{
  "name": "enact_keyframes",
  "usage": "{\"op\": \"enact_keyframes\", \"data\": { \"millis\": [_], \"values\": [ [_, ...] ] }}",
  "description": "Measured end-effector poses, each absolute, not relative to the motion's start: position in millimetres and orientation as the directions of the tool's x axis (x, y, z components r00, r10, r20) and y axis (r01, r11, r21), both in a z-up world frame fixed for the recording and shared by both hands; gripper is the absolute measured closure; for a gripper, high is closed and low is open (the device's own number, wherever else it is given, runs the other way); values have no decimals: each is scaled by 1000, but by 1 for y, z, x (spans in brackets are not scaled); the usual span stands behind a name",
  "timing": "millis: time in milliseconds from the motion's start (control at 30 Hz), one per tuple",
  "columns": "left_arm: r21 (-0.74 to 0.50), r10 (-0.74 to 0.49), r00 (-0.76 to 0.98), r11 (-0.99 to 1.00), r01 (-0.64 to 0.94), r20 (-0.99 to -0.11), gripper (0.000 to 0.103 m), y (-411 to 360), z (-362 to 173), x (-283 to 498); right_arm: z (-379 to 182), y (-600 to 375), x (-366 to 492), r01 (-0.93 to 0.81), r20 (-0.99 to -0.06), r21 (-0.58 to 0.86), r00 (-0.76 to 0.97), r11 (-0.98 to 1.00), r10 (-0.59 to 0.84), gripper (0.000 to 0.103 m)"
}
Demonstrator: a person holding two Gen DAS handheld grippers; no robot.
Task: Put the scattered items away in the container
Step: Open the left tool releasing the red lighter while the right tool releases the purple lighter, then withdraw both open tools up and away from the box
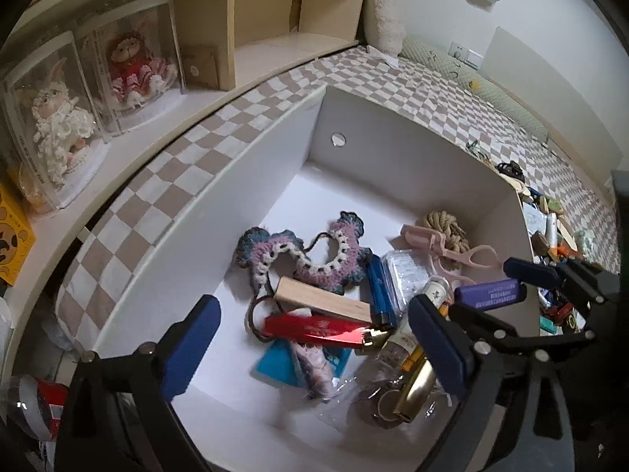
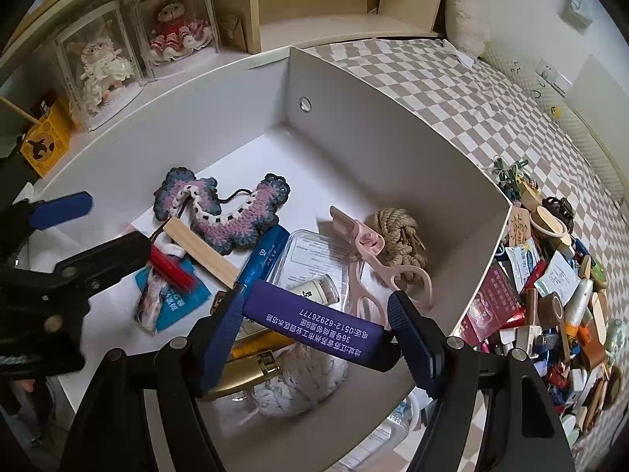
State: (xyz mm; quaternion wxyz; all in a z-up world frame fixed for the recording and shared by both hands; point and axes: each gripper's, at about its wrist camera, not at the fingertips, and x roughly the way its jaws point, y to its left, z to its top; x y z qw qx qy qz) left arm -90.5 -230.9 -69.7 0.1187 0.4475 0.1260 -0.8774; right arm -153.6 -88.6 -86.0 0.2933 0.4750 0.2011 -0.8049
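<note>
From my left wrist, my left gripper point(image 1: 314, 338) hangs over the white open-topped cardboard box point(image 1: 220, 181) with its jaws spread wide and nothing between them. Under it lie a glossy red tube point(image 1: 314, 328), a pale wooden block point(image 1: 322, 303) and a crocheted purple-and-blue scrunchie point(image 1: 298, 251), gathered toward the box's near side, I judge because things are dropped in from there.

From my right wrist, my right gripper point(image 2: 314, 338) clamps a purple rectangular lighter with white print point(image 2: 314, 320) across its ends, poised above the box's near right corner. I hold it crosswise so it falls flat. More clutter point(image 2: 550, 303) waits on the checked bedspread point(image 2: 452, 94) beside the box's right wall.
</note>
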Motion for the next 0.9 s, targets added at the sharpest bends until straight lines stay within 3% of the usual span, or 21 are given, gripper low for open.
{"op": "enact_keyframes", "data": {
  "millis": [100,200,900],
  "values": [
    [-113,-98,-575,-940,321,-812,6,-232,-67,-90,-87,-89,-153,665,-886,-43,-371,-746,-279,25],
    [-110,-102,-574,-940,322,-812,6,-231,-66,-89,-86,-91,-149,674,-880,-65,-386,-736,-276,6],
    [-88,-118,-583,-946,312,-804,6,-224,-55,-81,-69,-85,-141,668,-866,-62,-406,-741,-294,6]
  ]
}}
